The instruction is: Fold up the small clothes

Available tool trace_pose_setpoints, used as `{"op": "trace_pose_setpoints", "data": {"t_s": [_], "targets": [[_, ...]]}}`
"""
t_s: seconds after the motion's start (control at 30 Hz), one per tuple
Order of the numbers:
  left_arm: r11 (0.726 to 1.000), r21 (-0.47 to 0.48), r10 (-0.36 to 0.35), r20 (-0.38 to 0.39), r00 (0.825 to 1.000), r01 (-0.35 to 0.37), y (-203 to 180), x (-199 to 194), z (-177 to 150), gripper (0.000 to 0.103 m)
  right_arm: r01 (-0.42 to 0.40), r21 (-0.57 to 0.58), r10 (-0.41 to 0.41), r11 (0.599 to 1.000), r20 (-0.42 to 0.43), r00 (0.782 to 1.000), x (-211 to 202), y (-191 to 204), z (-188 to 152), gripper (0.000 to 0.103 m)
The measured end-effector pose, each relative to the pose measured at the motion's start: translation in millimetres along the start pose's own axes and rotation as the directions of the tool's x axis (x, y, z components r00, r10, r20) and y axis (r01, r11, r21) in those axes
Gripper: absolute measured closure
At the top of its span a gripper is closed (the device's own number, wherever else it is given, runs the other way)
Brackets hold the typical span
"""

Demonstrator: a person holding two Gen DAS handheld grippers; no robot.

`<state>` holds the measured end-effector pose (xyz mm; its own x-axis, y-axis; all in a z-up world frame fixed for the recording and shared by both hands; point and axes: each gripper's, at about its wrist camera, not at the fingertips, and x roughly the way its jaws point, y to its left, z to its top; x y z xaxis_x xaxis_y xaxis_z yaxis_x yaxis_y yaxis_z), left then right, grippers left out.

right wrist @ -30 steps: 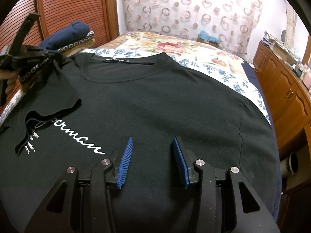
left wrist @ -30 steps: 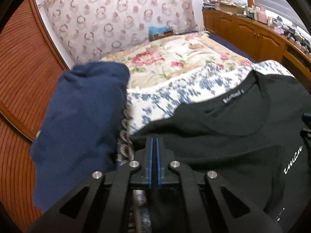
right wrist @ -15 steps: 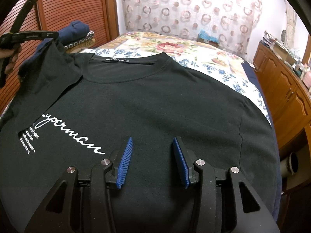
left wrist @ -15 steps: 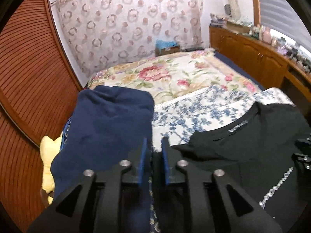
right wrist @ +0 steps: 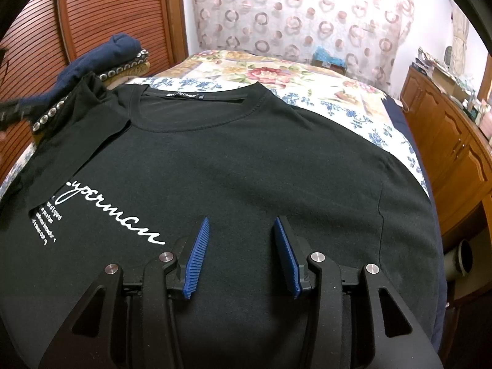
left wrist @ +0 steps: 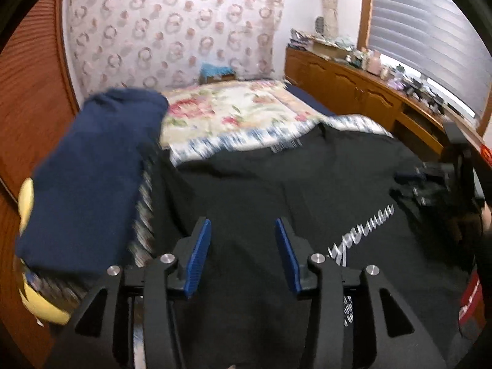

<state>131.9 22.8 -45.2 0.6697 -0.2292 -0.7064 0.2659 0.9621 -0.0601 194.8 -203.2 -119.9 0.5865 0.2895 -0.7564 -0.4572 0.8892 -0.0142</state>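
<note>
A black T-shirt (right wrist: 233, 160) with white script lettering (right wrist: 117, 218) lies flat on the bed, collar toward the far end. Its left sleeve (right wrist: 80, 129) is folded inward over the chest and covers the start of the lettering. My right gripper (right wrist: 241, 221) is open just above the shirt's lower part, with nothing between its blue pads. In the left wrist view, the jaws of my left gripper (left wrist: 243, 224) are opening over the same shirt (left wrist: 276, 190) near its left side, and nothing is between them. The right gripper (left wrist: 430, 178) shows blurred at that view's right edge.
A folded navy garment (left wrist: 92, 178) sits on a stack at the bed's left edge, beside a studded item (right wrist: 123, 67) and something yellow (left wrist: 27, 193). A floral bedspread (left wrist: 240, 107) covers the far bed. Wooden cabinets (right wrist: 446, 129) line the right side and a slatted wooden door (right wrist: 107, 9) the left.
My left gripper, shut on the sleeve a second ago, has opened and let it go. The sleeve now lies folded over the chest. The left hand swung across; the right gripper stayed put.
</note>
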Motion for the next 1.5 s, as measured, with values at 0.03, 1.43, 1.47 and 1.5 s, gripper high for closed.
{"op": "trace_pose_setpoints", "data": {"t_s": [0.03, 1.43, 1.47, 1.5], "targets": [[1.0, 0.004, -0.002, -0.009, 1.0, 0.002, -3, 2, -4, 0.059, 0.0, 0.0, 0.0, 1.0, 0.0, 1.0, 0, 1, 0, 0.058], [0.996, 0.09, -0.017, -0.125, 0.992, 0.029, -47, 37, -35, 0.015, 0.163, 0.23, -0.166, 0.96, -0.005, 0.986, -97, -132, -86, 0.055], [0.996, 0.089, -0.015, -0.124, 0.992, 0.026, -48, 37, -35, 0.015, 0.158, 0.25, -0.161, 0.955, -0.011, 0.987, -99, -139, -93, 0.055], [0.996, 0.086, -0.011, -0.124, 0.992, 0.022, -48, 37, -35, 0.015, 0.149, 0.265, -0.151, 0.953, -0.014, 0.988, -100, -142, -98, 0.055]]}}
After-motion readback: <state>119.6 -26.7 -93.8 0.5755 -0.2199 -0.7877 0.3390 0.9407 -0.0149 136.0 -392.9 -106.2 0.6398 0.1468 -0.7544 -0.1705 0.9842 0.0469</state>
